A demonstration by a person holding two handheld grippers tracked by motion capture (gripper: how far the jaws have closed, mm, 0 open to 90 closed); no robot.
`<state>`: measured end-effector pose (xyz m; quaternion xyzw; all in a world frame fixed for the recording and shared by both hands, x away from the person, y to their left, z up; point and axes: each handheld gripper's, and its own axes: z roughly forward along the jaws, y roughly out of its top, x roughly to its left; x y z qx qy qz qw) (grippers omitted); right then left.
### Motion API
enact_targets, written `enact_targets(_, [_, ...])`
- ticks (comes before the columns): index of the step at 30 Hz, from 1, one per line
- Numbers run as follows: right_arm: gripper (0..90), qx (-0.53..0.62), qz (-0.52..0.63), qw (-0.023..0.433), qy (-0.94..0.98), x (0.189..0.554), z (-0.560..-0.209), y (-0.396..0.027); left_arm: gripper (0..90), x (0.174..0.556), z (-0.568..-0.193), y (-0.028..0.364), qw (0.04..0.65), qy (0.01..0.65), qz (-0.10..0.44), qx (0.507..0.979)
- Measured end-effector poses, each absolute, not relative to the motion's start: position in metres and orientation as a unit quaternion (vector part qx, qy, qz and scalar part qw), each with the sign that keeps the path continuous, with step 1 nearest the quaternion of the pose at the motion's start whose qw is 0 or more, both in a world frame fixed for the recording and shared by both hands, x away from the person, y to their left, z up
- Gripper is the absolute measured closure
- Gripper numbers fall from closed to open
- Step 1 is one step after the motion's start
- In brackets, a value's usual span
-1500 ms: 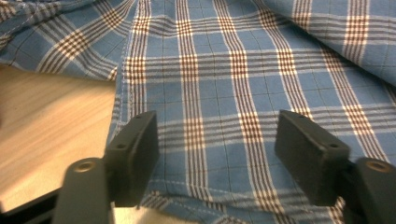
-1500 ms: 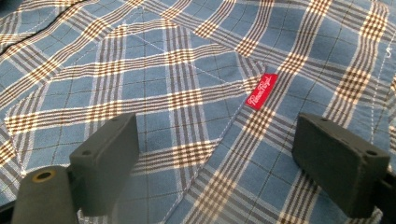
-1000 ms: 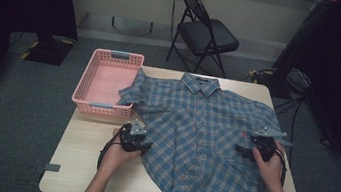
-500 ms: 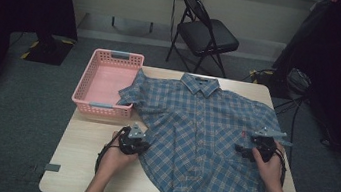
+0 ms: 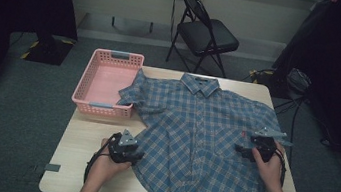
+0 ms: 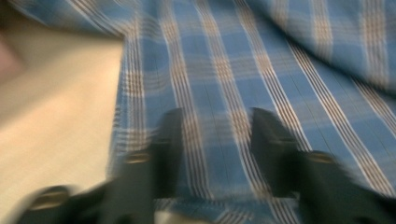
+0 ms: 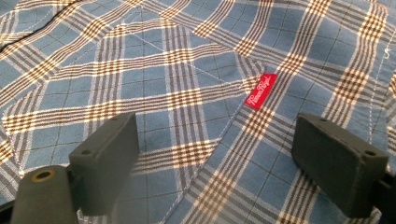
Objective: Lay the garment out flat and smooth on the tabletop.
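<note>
Blue plaid short-sleeved button shirt (image 5: 203, 136) lies spread face up on the light wooden bench (image 5: 82, 139), collar toward the far edge, hem hanging over the near edge. One sleeve drapes onto the rim of the pink plastic mesh basket (image 5: 104, 84) at the far left corner of the bench. Left gripper (image 6: 212, 126) sits at the shirt's left side edge, jaws apart and just been opening, plaid cloth lying under and between them, not pinched; this view is blurred. Right gripper (image 7: 215, 149) hovers over the chest pocket by the small red label (image 7: 260, 91), jaws wide apart, nothing clamped. Black folding chair (image 5: 207, 30) stands beyond the bench.
</note>
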<state>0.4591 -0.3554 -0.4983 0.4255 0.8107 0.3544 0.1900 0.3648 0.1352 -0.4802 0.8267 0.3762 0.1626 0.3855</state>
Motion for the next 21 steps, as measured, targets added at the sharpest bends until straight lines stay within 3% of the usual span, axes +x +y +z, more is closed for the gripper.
enact_targets(3, [13.9,0.426,0.354,0.19,0.811,0.459,-0.498,-0.355,43.7,0.378,-0.481,0.128,0.397,0.378,0.188,0.815])
enact_targets(8, [14.0,0.426,0.354,0.19,0.81,0.459,-0.498,-0.355,44.8,0.394,-0.492,0.117,0.381,0.38,0.188,0.822])
enact_targets(11, [13.9,0.426,0.354,0.191,0.81,0.459,-0.498,-0.355,53.6,0.393,-0.496,0.115,0.383,0.378,0.173,0.825])
enact_targets(13, [13.9,0.426,0.354,0.191,0.81,0.459,-0.498,-0.355,68.6,0.391,-0.494,0.115,0.378,0.369,0.161,0.833])
enact_targets(15, [14.0,0.426,0.354,0.191,0.81,0.459,-0.498,-0.355,77.1,0.388,-0.493,0.114,0.379,0.366,0.152,0.836])
enact_targets(21, [13.9,0.427,0.354,0.191,0.81,0.459,-0.498,-0.355,87.3,0.378,-0.49,0.116,0.369,0.357,0.137,0.847])
